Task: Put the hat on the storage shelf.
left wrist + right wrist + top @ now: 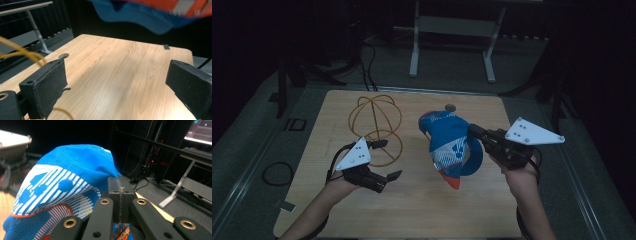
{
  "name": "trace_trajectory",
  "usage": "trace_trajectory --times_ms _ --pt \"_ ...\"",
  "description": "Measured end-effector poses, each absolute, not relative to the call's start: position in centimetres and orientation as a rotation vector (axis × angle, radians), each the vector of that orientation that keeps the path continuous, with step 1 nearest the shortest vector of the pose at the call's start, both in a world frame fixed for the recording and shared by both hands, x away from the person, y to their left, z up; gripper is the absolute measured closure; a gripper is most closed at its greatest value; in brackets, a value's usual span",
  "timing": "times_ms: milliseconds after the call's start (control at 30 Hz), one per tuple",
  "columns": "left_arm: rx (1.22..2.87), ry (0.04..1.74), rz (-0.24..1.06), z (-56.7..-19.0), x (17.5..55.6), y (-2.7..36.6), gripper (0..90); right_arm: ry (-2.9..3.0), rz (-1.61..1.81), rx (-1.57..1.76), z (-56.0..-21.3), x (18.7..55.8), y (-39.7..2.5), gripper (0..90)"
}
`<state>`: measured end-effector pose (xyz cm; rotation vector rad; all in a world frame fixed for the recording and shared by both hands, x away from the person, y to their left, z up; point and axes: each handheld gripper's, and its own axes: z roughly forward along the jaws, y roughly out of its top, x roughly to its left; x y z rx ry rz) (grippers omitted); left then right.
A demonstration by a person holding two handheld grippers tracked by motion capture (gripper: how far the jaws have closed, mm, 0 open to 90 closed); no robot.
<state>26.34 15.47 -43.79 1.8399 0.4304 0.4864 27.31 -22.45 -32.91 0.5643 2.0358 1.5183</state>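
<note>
Your right tongs [477, 134] are clamped tight on a pinch of fabric at the back of the blue, white and orange mesh cap [447, 147], and it hangs in the air over the middle of the light wooden table [422, 205], brim pointing down. Your left tongs [384, 160] sit wide apart with nothing in them, low over the table just beside the yellow wire ball-shaped frame [377, 127].

Biggest risk imo: that grip is only a small fold of cloth, so any quick swing could let the cap slip out and drop. The wire frame looks light too, and your left tongs are close enough to bump it and send it rolling off.

Hard to tell how much fabric is actually caught, since the closed jaws cover the pinch in the right gripper view. There's a small dark round thing [450, 106] near the table's far edge, can't make out what it is. Everything past the table is too dark to read.
</note>
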Motion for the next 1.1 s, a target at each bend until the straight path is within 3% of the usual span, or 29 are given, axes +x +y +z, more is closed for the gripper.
trace_trajectory --times_ms 700,1100 --pt "1.874 0.645 0.583 -52.9 22.7 20.6 5.4 2.060 1.553 0.511 -28.0 33.3 -13.4 90.0" --pt "1.868 0.712 0.630 -54.9 22.1 22.7 5.8 2.122 1.538 0.501 -26.6 36.7 -5.8 90.0"
